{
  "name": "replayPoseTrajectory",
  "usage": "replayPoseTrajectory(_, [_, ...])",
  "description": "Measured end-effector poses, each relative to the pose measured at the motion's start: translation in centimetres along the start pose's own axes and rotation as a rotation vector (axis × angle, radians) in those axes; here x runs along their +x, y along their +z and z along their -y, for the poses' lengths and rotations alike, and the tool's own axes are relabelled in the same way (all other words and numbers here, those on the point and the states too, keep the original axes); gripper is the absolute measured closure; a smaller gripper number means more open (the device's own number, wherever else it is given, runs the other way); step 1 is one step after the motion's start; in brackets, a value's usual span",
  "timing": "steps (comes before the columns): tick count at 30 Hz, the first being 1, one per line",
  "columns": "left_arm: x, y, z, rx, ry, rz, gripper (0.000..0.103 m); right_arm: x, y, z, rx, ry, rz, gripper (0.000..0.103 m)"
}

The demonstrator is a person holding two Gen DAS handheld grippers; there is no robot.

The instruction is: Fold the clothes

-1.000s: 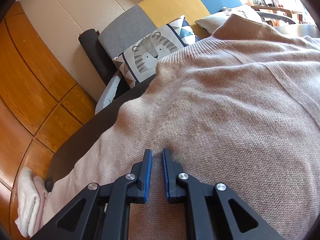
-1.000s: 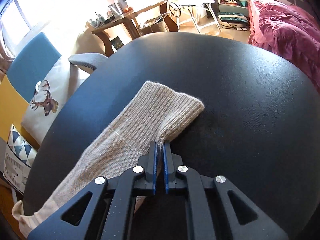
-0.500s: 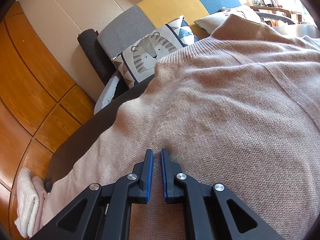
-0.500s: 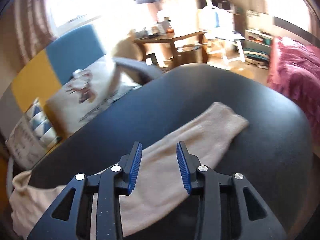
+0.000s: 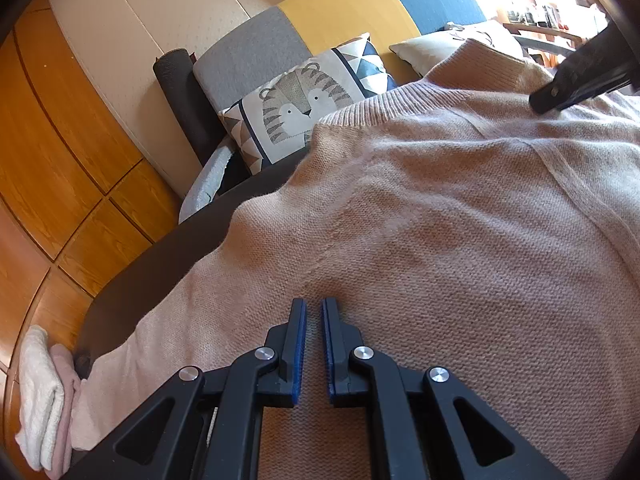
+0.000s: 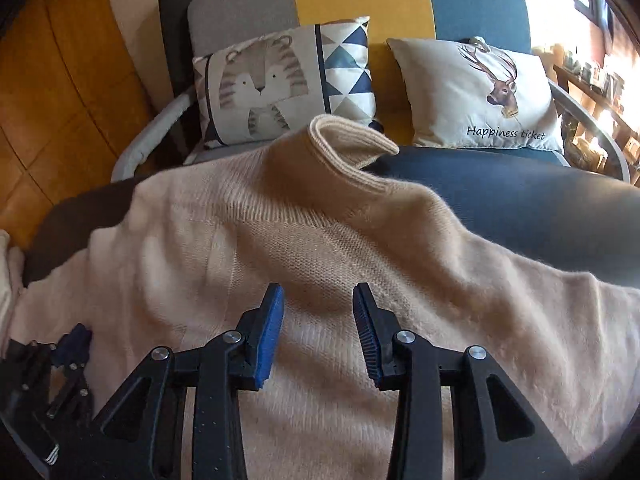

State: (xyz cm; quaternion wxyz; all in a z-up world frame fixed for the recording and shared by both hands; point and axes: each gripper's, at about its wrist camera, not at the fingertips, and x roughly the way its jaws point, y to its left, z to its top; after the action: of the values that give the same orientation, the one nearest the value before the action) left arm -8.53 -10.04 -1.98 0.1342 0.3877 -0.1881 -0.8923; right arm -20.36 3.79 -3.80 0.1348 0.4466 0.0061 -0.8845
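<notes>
Now we keep our left gripper nearly closed, low on the pink sweater spread flat across the dark table, its collar near the far edge, while our right gripper hangs wide above it, ready to pinch.

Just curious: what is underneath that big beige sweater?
The sweater lies spread on a dark table, visible past its edges. Whatever sits beneath its middle is covered and cannot be seen.
</notes>
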Motion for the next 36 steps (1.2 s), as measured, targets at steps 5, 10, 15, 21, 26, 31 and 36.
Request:
replayPoseTrajectory(5, [0.4, -0.1, -0.4, -0.02, -0.021, 0.004, 0.097, 0.5, 0.5, 1.6, 0.01, -0.128, 0.028, 0.075])
replayPoseTrajectory(10, [0.4, 0.1, -0.6, -0.036, -0.038, 0.008, 0.097, -0.8, 0.5, 1.3, 0.033, -0.117, 0.048, 0.073])
replayPoseTrajectory(15, [0.3, 0.0, -0.4, -0.037, -0.039, 0.01, 0.097, -2.0, 0.6, 1.1, 0.056, -0.106, 0.069, 0.071])
replayPoseTrajectory(21, [0.2, -0.1, -0.6, -0.049, -0.058, 0.009, 0.097, -2.1, -2.4, -5.5, -0.062, -0.019, 0.046, 0.063])
replayPoseTrajectory(26, [0.3, -0.2, -1.8, -0.097, -0.116, 0.002, 0.094, -0.5, -3.3, -9.2, -0.211, -0.21, 0.049, 0.054])
replayPoseTrajectory(31, [0.7, -2.2, -7.5, -0.333, -0.337, -0.028, 0.086, -0.5, -3.4, -9.0, -0.204, -0.22, 0.054, 0.047])
replayPoseTrajectory(36, [0.7, -10.7, -18.1, -0.728, -0.26, -0.062, 0.086, -0.5, -3.4, -8.7, -0.193, -0.224, 0.058, 0.045])
